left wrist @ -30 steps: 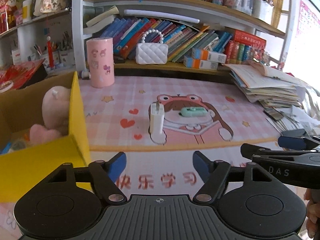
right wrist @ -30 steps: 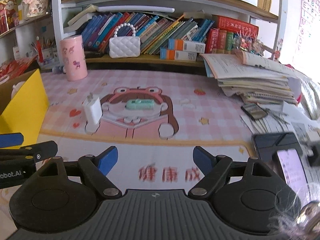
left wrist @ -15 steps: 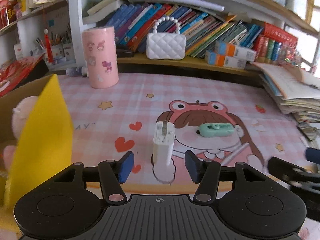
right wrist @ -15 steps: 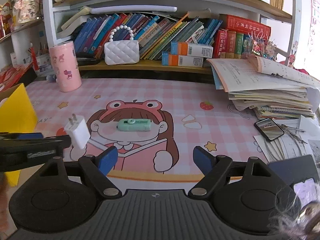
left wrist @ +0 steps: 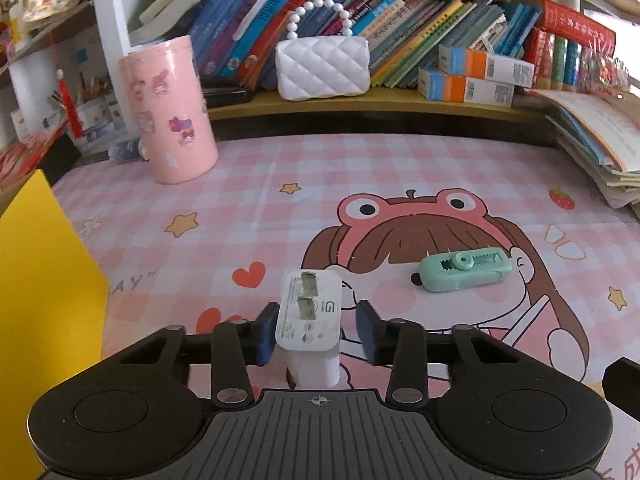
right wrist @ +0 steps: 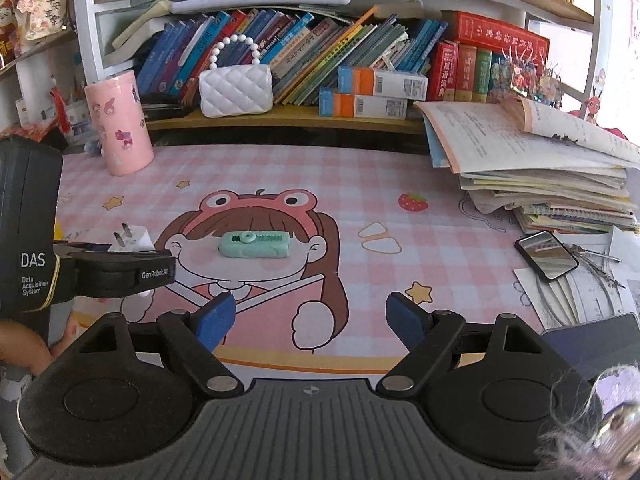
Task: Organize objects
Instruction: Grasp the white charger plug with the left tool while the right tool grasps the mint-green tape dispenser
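Two blue pads of the left gripper (left wrist: 316, 332) flank a white charger (left wrist: 310, 320) standing on the pink mat (left wrist: 360, 168), prongs up. Its jaws are closing, narrow now; the left pad is at the charger's side, the right pad shows a small gap. A green clip (left wrist: 464, 274) lies on the mat to the right, well apart. A yellow box (left wrist: 44, 280) stands at the left edge, and a pink tin (left wrist: 170, 110) sits farther back by the shelf.

From the right wrist, the right gripper (right wrist: 308, 320) hangs over the mat's near edge with its jaws wide and nothing between them. The clip (right wrist: 254, 244) lies ahead of it on the cartoon face. At left, the left gripper (right wrist: 120, 264) sits around the charger (right wrist: 130, 240).
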`<state>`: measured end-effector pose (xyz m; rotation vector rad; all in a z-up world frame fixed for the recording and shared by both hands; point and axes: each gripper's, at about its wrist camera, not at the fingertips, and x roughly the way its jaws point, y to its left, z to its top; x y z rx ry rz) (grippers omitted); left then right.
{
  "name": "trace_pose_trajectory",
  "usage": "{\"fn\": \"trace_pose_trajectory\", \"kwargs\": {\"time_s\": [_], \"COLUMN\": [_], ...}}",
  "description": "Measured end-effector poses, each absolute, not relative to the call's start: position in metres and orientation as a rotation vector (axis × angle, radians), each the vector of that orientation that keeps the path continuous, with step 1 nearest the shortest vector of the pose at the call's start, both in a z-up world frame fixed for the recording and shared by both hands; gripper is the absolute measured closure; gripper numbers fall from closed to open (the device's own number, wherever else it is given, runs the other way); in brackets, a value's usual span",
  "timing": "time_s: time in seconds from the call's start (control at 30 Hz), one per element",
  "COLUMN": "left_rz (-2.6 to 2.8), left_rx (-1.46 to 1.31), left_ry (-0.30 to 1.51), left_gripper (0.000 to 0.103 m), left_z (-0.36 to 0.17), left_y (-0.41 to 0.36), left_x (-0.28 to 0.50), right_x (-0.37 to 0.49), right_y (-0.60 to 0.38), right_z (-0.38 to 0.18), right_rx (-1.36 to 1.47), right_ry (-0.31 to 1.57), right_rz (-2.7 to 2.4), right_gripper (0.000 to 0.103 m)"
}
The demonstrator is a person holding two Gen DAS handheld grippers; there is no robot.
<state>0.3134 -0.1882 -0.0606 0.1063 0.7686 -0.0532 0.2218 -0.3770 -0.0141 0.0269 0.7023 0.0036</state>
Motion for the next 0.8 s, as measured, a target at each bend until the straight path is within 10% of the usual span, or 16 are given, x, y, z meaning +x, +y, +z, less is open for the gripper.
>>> {"fn": "trace_pose_trajectory", "kwargs": {"time_s": [0.8], "left_rz": [-0.102], "left_rx": [0.036], "left_ry": [0.619], "left_gripper": [0.078], "left_z": [0.026], "left_y": [-0.125], "left_x": [0.185], "right_x": [0.327], "right_y": [-0.331], "right_z": [-0.062], "right_rx": [-0.046], "right_ry": [0.7], "right_rz": [0.091], "right_gripper": [0.021]}}
